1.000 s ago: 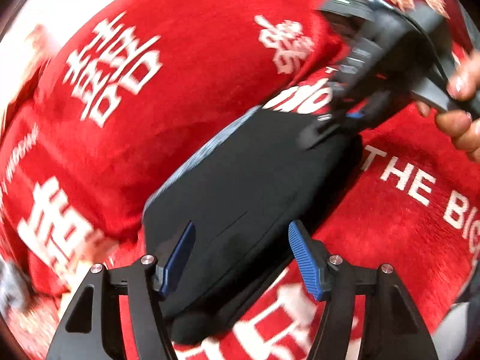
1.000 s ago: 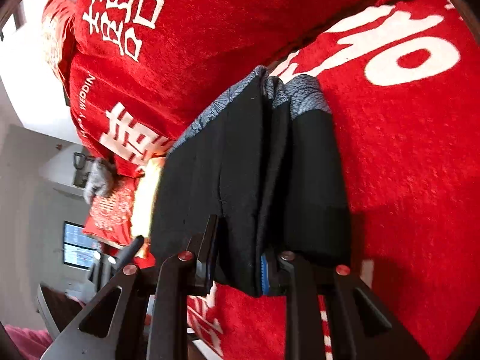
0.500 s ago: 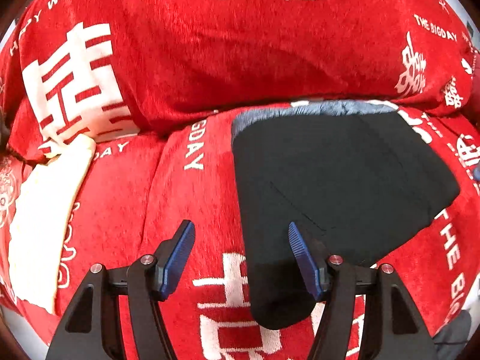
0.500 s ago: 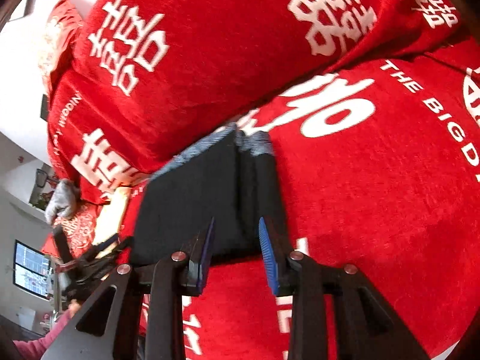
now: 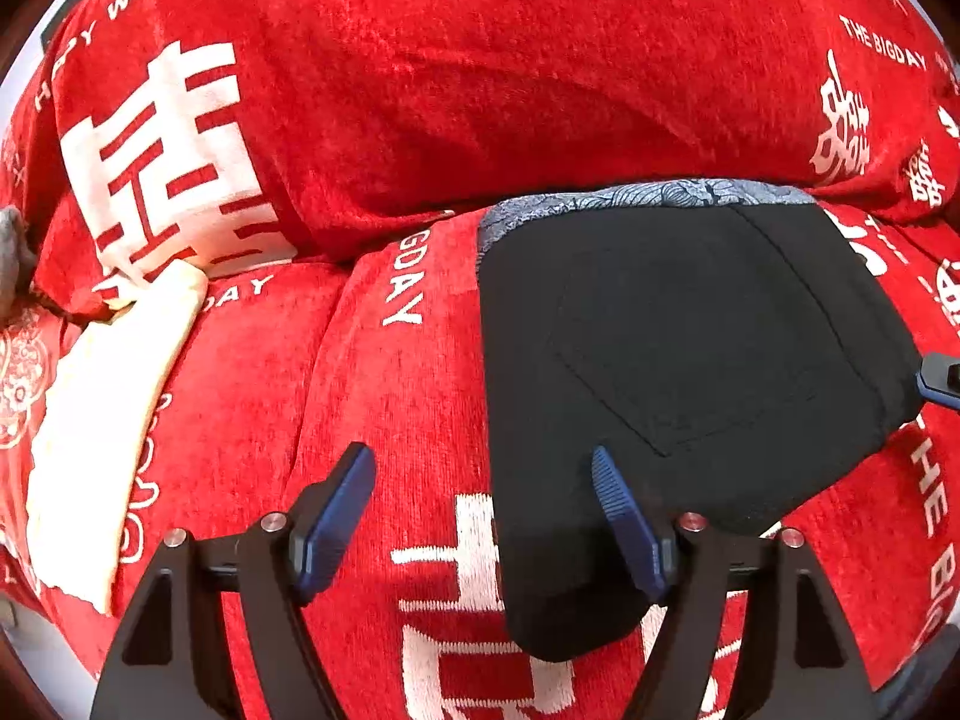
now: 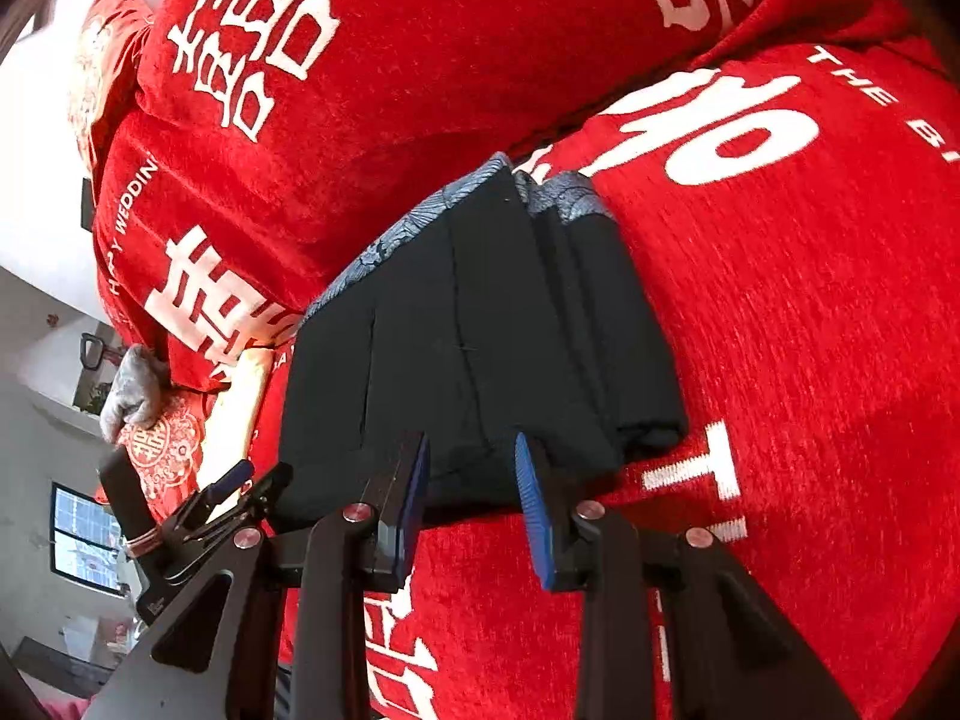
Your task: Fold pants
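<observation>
The black pants (image 5: 672,360) lie folded in a flat stack on the red sofa seat, their blue-grey patterned waistband against the back cushion. They also show in the right wrist view (image 6: 480,348) as a layered stack. My left gripper (image 5: 483,510) is open and empty, just in front of the stack's near left corner. My right gripper (image 6: 471,492) is open and empty, just off the stack's near edge. The left gripper also shows in the right wrist view (image 6: 210,504), and a bit of the right gripper shows at the edge of the left wrist view (image 5: 942,378).
The sofa wears a red cover (image 5: 372,432) with white characters and lettering; its back cushion (image 5: 480,90) rises behind the pants. A cream cloth (image 5: 102,420) lies on the seat at the left. A grey item (image 6: 132,384) and a room with a window lie beyond the sofa's end.
One second ago my right gripper was shut on the pants' edge; it has let go and drawn back. My left gripper has pulled back to the left of the stack. The pants lie still.
</observation>
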The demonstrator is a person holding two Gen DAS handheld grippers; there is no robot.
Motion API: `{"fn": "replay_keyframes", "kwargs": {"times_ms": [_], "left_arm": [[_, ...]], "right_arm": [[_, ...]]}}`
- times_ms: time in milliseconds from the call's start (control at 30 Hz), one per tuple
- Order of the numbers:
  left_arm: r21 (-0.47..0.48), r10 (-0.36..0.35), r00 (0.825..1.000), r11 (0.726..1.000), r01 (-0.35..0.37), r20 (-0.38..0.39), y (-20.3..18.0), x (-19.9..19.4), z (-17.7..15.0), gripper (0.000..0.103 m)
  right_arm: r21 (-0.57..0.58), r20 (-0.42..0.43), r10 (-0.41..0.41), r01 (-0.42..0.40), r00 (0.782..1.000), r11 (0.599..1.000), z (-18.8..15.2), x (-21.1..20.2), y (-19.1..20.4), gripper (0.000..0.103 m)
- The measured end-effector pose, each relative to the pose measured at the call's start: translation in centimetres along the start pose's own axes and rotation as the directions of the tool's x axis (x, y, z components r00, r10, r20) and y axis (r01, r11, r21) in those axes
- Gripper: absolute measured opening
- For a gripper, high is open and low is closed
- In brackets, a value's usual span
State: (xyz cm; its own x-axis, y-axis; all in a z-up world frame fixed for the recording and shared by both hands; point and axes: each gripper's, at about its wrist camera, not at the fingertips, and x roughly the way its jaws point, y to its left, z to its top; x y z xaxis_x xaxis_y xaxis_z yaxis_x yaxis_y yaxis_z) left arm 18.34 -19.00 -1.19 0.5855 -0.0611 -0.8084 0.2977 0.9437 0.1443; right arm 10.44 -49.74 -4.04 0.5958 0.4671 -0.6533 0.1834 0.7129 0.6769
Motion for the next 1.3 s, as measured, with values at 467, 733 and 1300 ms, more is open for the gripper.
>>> {"fn": "replay_keyframes", "kwargs": {"times_ms": [467, 733, 1300], "left_arm": [[-0.06, -0.044, 0.998, 0.997, 0.041, -0.053, 1.6, 0.1, 0.3, 0.076], [-0.103, -0.106, 0.991, 0.99, 0.097, -0.083, 2.6, -0.1, 0.2, 0.076], [-0.081, -0.074, 0.994, 0.994, 0.067, -0.083, 2.6, -0.3, 0.0, 0.103]], "right_arm": [[0.036, 0.02, 0.034, -0.034, 0.999, 0.999, -1.0, -2.3, -1.4, 0.05], [0.046, 0.048, 0.007, -0.009, 0.999, 0.999, -1.4, -3.7, -1.8, 0.064], [0.024, 0.028, -0.044, 0.043, 0.999, 0.999, -1.1, -4.2, -1.8, 0.079]]}}
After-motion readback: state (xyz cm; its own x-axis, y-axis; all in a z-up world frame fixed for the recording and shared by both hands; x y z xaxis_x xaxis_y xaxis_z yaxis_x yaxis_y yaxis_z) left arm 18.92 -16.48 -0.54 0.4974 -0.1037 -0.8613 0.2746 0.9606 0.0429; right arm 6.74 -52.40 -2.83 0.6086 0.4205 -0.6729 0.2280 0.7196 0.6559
